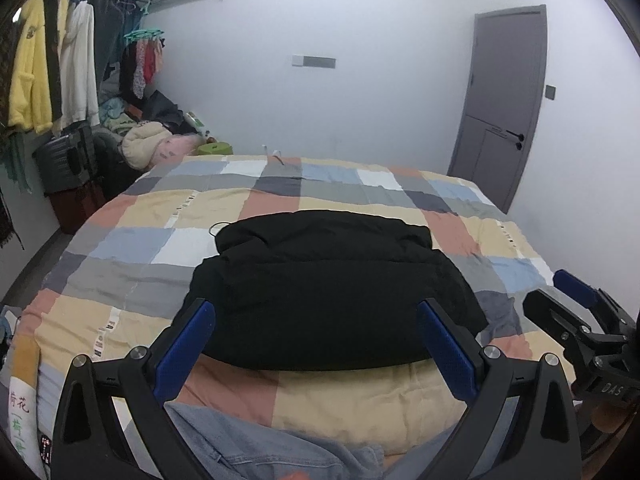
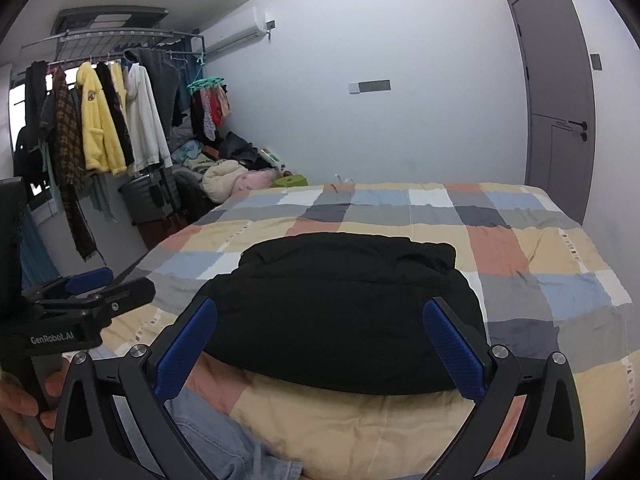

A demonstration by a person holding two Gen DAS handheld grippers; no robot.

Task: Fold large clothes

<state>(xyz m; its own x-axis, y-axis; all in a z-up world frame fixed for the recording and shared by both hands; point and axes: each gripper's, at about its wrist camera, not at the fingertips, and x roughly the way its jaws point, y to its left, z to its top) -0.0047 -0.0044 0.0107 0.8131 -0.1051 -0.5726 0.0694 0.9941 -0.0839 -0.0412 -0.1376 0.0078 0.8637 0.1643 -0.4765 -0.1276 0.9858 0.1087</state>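
Both hand-held grippers, left (image 1: 316,312) and right (image 2: 320,312), hover wide open, empty, above folded black jacket (image 1: 320,288).

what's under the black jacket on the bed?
The black jacket lies folded on the checked quilt, which shows all around it. Whether anything is between them can't be seen. Both grippers, left and right, are open, off it.
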